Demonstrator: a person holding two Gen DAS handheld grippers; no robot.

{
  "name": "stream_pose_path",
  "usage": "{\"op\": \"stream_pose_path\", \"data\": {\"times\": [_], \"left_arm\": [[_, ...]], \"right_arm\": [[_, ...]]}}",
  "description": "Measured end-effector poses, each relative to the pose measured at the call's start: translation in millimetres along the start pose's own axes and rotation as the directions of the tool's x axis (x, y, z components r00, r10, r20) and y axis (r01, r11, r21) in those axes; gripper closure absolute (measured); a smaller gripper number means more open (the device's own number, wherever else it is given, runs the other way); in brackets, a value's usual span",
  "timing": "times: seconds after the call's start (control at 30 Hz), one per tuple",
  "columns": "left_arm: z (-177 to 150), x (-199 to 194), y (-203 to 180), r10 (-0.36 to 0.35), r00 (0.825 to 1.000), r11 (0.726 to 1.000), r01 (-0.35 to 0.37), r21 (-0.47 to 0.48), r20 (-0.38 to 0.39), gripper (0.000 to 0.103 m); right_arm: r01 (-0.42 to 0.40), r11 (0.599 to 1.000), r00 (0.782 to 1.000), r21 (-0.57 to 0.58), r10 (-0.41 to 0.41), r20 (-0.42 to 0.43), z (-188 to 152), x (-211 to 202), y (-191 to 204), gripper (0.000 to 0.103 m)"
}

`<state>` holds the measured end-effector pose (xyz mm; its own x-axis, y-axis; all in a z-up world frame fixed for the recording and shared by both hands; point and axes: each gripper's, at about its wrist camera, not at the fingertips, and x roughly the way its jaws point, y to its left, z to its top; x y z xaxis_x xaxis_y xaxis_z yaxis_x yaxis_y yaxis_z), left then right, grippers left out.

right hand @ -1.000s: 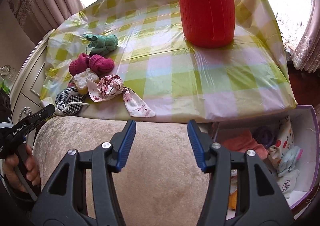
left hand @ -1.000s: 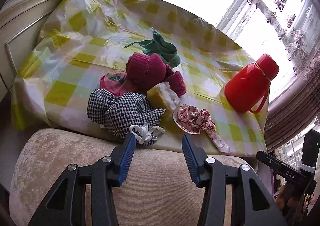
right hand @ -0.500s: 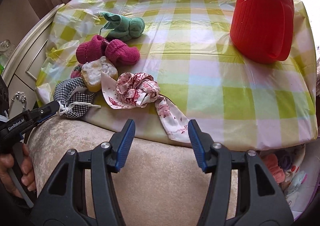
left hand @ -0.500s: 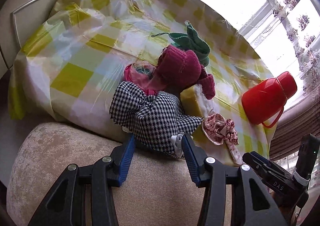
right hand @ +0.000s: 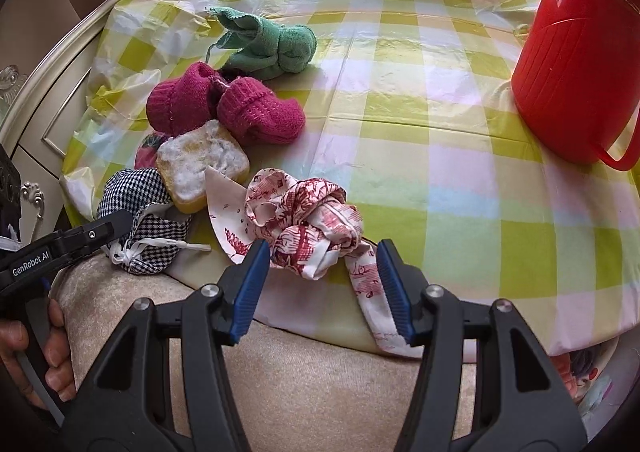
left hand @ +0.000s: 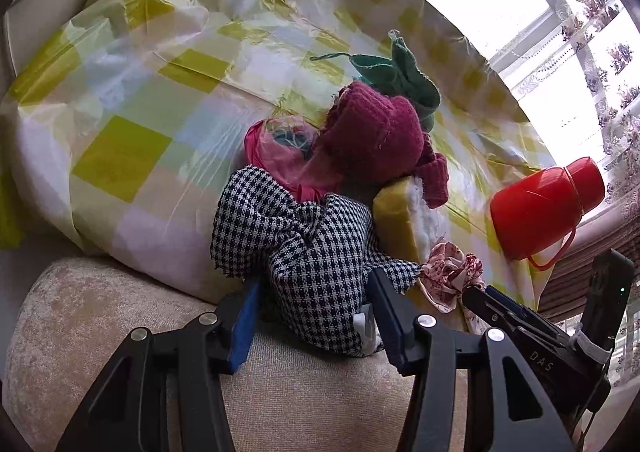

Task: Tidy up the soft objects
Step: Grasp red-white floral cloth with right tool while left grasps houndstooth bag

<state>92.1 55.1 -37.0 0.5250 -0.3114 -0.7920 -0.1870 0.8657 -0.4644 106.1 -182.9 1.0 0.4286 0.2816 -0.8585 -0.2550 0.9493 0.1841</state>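
Nothing sorted: left gripper (left hand: 312, 316) opening, straddling black-white houndstooth fabric pouch (left hand: 304, 252); right gripper (right hand: 320, 284) spread, straddling red-print white cloth (right hand: 304, 220)

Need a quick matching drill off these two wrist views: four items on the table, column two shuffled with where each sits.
Things:
1. houndstooth pouch
2. red-print cloth
3. green knit socks
4. red thermos jug

Places:
A. standing alone at the table's right side
B. between the right gripper's open fingers
C. farthest back in the pile
D. at the table's near edge, between the left gripper's fingers

Pairs: 1-D, 2-B, 3-C, 4-A
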Motion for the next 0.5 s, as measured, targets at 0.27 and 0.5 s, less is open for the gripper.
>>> {"op": "stream_pose_path", "data": {"times": [0.27, 0.5], "left_arm": [[1, 8, 1, -0.002, 1.000, 1.000, 0.002, 0.004, -0.004, 0.050], [-1, 8, 3, -0.009, 1.000, 1.000, 0.009, -0.001, 0.001, 0.076]], "right_arm": [[0.004, 1.000, 1.000, -0.005, -0.004, -0.022, 10, 22, 4, 0.044], [0.014, 1.000, 0.999, -0.017, -0.014, -0.033, 8, 27, 7, 0.060]]}}
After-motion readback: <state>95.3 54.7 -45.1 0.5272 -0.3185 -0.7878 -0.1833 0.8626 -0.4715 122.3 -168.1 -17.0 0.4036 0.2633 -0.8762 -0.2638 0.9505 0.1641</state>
